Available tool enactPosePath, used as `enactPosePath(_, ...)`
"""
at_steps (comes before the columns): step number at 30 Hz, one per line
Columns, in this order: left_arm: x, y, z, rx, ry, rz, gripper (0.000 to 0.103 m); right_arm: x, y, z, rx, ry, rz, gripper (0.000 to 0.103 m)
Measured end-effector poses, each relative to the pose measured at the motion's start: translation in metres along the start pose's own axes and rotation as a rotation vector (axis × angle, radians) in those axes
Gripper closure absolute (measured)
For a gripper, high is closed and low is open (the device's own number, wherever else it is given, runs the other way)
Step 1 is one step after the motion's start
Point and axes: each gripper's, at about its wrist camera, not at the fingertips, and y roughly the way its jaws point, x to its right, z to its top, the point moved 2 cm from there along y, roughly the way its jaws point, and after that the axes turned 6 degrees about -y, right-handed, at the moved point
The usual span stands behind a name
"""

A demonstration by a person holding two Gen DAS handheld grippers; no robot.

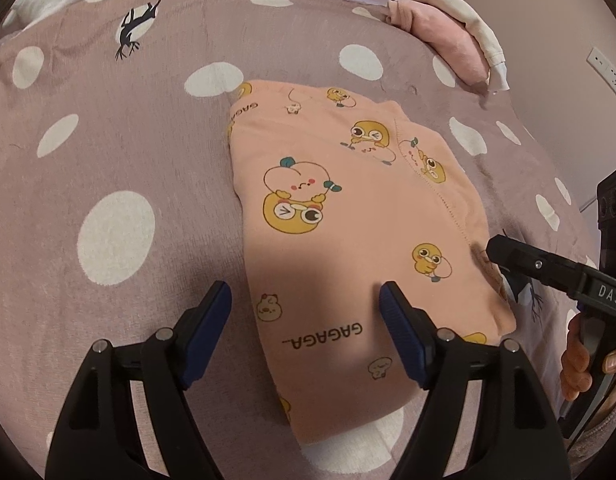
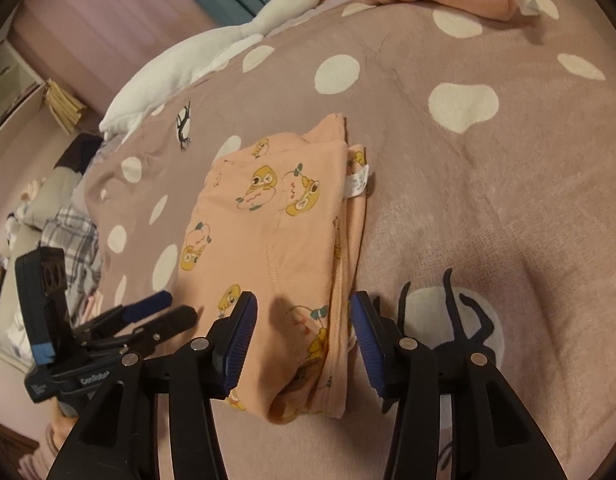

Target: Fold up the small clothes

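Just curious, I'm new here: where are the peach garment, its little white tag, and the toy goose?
peach garment (image 1: 348,240): left wrist view, middle of top layer.
white tag (image 2: 358,181): right wrist view, tag's face.
toy goose (image 2: 283,4): right wrist view, neck.

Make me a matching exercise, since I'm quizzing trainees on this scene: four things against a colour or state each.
Things:
1. folded garment
2. plush goose
3. bedspread
4. left gripper

Descriptions:
A. white with an orange beak
B. mauve with white spots
C. open, nothing gripped
D. peach with cartoon ducks

Pairs: 1-D, 2-A, 3-B, 4-C
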Motion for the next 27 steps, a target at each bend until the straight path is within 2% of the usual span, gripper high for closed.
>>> enactPosePath(27, -0.008, 0.011, 0.003, -0.035, -0.070, -0.068, 0.025, 0.009, 0.016, 0.008, -0.015, 0.018, 0.010, 0.054)
